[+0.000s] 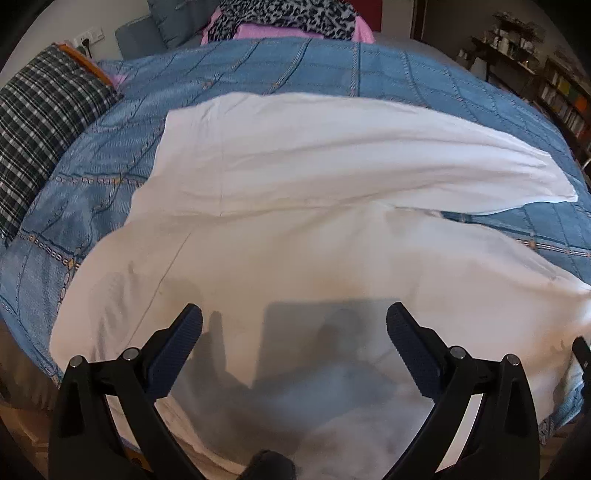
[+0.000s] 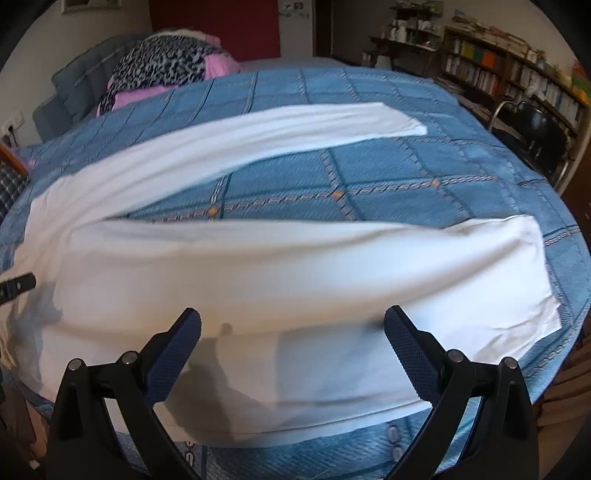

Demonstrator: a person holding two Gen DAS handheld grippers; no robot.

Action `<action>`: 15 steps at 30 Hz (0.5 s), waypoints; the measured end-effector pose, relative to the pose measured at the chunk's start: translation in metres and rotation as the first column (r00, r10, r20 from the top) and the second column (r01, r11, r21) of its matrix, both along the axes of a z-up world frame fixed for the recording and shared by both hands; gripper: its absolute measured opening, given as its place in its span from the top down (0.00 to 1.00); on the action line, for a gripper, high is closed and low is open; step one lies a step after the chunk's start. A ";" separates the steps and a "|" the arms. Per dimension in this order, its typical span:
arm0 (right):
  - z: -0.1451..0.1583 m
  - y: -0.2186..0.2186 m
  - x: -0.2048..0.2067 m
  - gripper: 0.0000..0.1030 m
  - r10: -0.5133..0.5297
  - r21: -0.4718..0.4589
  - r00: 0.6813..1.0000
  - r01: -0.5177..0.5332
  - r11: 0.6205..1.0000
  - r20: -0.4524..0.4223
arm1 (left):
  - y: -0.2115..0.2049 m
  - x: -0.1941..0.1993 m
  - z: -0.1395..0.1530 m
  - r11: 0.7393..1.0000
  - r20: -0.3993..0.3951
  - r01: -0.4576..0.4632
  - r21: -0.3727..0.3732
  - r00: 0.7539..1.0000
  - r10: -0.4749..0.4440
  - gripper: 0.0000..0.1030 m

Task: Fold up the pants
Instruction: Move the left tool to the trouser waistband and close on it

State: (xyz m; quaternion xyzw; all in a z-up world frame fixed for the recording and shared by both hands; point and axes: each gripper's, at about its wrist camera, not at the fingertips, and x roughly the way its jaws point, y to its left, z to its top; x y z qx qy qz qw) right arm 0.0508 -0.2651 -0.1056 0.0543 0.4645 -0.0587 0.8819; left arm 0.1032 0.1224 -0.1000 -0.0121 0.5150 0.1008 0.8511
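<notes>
White cloth fills most of my left wrist view: the pants [image 1: 295,221] lie spread on the blue patterned bedspread [image 1: 258,70], waist end toward my left and the two legs running off to the right, the far leg [image 1: 369,155] flat and the near leg [image 1: 406,266] rumpled toward the bed's edge. My left gripper [image 1: 294,319] hangs just above the near part of the seat with its jaws wide apart and nothing between them; its shadow falls on the fabric below. A plaid pillow [image 1: 40,125] sits at the left and a leopard-print heap [image 1: 280,18] at the far side, both well apart from the work. In the right wrist view the same pants [image 2: 258,273] show the legs splayed in a V, a wedge of bedspread [image 2: 332,184] bare between them, the near leg ending in a hem [image 2: 535,280] at the right. My right gripper [image 2: 292,319] hovers over the near leg, jaws likewise spread and empty. I judge this cloth light, thin and limp, so it will sag, drag and crease between two pinch points, not hold a line. I would take the near leg along its outer edge, one gripper near the hip and the other toward the hem, pinching only that leg's layers, then carry it over onto the far leg.
</notes>
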 end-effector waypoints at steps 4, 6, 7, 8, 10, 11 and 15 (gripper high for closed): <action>-0.011 0.006 0.002 0.05 0.018 -0.012 0.999 -0.019 1.000 -0.028 | 0.008 0.006 -0.014 1.000 -0.033 -0.012 0.011 0.999 0.012 0.02; -0.015 0.004 0.002 0.05 0.015 -0.004 0.999 -0.015 1.000 -0.039 | 0.011 0.008 -0.022 1.000 -0.050 -0.014 0.012 0.999 0.014 0.02; -0.017 0.003 0.003 0.05 0.012 0.000 0.999 -0.012 1.000 -0.046 | 0.011 0.008 -0.025 1.000 -0.051 -0.011 0.013 0.999 0.011 0.02; -0.019 0.001 0.002 0.05 0.010 0.001 0.999 -0.010 1.000 -0.050 | 0.011 0.008 -0.026 1.000 -0.051 -0.007 0.017 0.999 0.008 0.02; -0.022 0.000 0.003 0.05 0.010 0.003 0.998 -0.009 1.000 -0.062 | 0.011 0.008 -0.028 1.000 -0.047 0.007 0.027 0.999 -0.006 0.02; -0.025 -0.001 0.004 0.05 0.012 0.007 0.998 -0.011 1.000 -0.067 | 0.011 0.008 -0.030 1.000 -0.046 0.012 0.024 0.999 -0.011 0.02; -0.030 -0.003 0.003 0.05 0.028 0.017 0.997 -0.027 0.999 -0.076 | 0.019 0.004 -0.033 0.999 -0.015 0.035 -0.023 0.999 -0.035 0.02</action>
